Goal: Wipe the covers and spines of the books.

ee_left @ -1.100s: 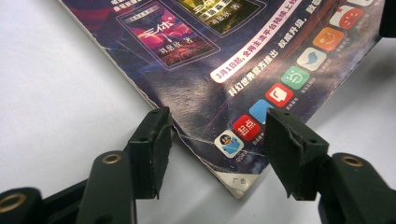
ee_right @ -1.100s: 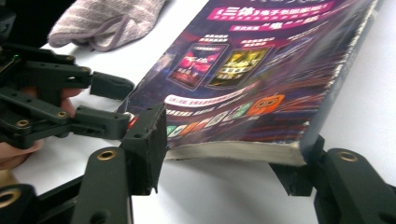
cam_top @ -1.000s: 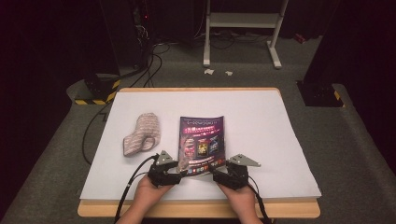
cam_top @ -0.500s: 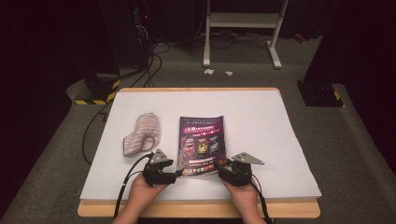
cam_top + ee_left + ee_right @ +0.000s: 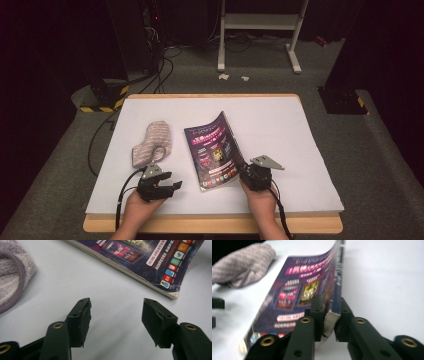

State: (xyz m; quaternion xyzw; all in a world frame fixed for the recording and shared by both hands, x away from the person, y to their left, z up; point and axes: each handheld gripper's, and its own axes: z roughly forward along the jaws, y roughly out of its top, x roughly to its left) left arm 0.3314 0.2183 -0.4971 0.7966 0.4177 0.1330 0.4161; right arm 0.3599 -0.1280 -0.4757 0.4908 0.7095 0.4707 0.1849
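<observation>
- Clamping the magazine (image 5: 312, 290) at its near right corner, our right gripper (image 5: 329, 315) has just been closing — the two black jaws now press on the page block from both sides, with the thick edge of the pages between them.
- We see that side of the magazine lifted off the table (image 5: 280, 130), its cover tilted up and bowed, while the left edge rests on the white surface.
- We hold the left gripper (image 5: 116, 315) with its jaws apart and nothing between them; they have just closed a little. It hovers low over bare table, just short of the magazine's near left corner (image 5: 172, 293), not touching it.
- We find the magazine near the table's middle in the high view (image 5: 215, 150), between the two grippers.
- We note a grey striped cloth (image 5: 152, 142) left of the magazine, near it but apart — beyond the left gripper (image 5: 159, 184).
</observation>
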